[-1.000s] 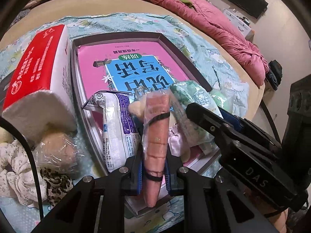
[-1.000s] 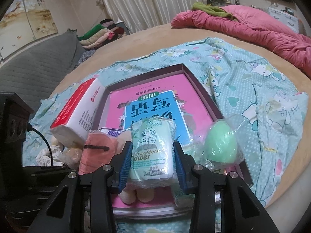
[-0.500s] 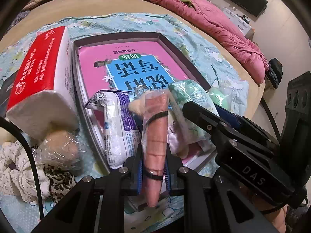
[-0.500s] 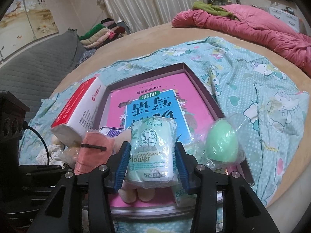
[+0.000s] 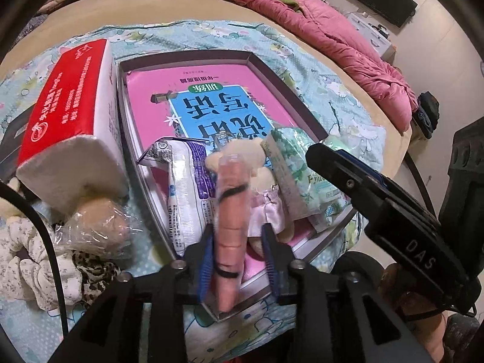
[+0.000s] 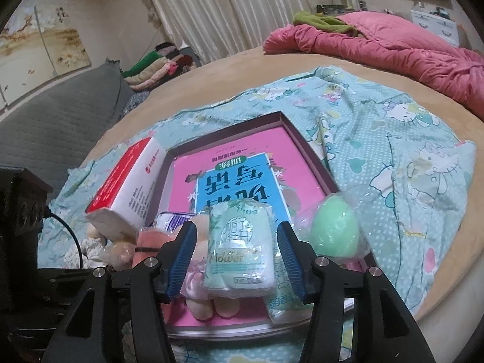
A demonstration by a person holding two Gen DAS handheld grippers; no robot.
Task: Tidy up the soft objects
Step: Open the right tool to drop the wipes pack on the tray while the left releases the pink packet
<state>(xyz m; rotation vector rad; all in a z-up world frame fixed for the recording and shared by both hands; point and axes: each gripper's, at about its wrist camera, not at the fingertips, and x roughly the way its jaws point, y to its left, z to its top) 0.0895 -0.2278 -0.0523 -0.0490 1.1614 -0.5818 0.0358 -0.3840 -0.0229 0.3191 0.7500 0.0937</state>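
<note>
A shallow dark-rimmed box [image 5: 287, 90] with a pink book in it lies on the blue sheet. My left gripper [image 5: 237, 258] stands open around a wrapped salmon-pink roll [image 5: 231, 211] with black bands, which rests over the box's near edge. My right gripper [image 6: 237, 260] stands open around a green tissue pack [image 6: 239, 254] that sits in the box on a small plush doll [image 6: 196, 275]. A white-and-purple packet [image 5: 186, 193] lies in the box to the left. A wrapped green egg-shaped sponge [image 6: 334, 231] sits at the box's right edge.
A red-and-white tissue pack [image 5: 69, 127] stands left of the box. A wrapped beige puff [image 5: 96, 227] and scrunchies [image 5: 39, 260] lie in front of it. A pink quilt [image 6: 393, 51] lies at the far right. The right gripper's body [image 5: 393, 230] crosses the left wrist view.
Both grippers have opened: the left one let go of the pink roll, the right one let go of the green tissue pack. Both items now rest in the box.
</note>
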